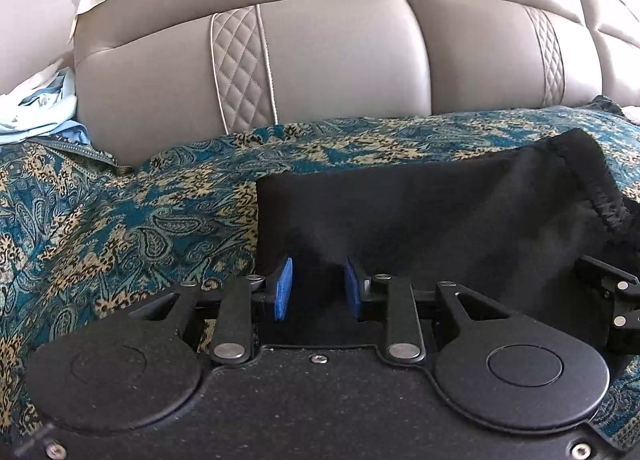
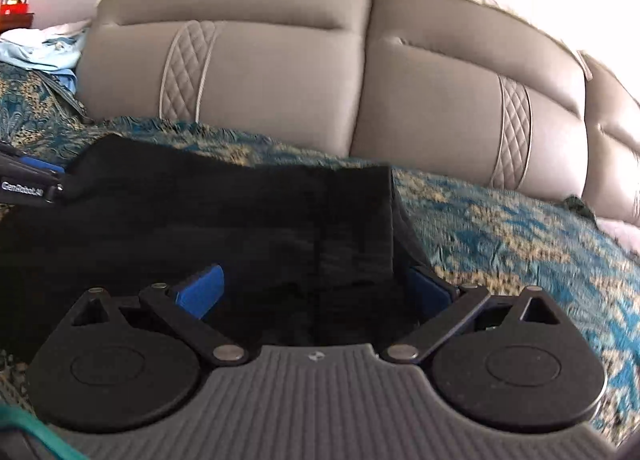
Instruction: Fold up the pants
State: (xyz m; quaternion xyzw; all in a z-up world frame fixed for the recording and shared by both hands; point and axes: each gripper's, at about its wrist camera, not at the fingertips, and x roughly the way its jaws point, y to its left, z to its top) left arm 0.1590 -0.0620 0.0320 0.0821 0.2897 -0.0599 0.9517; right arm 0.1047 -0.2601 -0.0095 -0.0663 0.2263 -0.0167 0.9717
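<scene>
left wrist: black pants (image 1: 420, 211) on patterned bedspread (image 1: 120, 219).

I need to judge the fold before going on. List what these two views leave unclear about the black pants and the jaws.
- Left wrist view: the black pants run under the left gripper; its body hides their near edge and whether the jaws pinch cloth.
- Right wrist view: the right gripper covers the near pants; motion blur smears the patterned cover.
- Neither view shows the full pants.
</scene>
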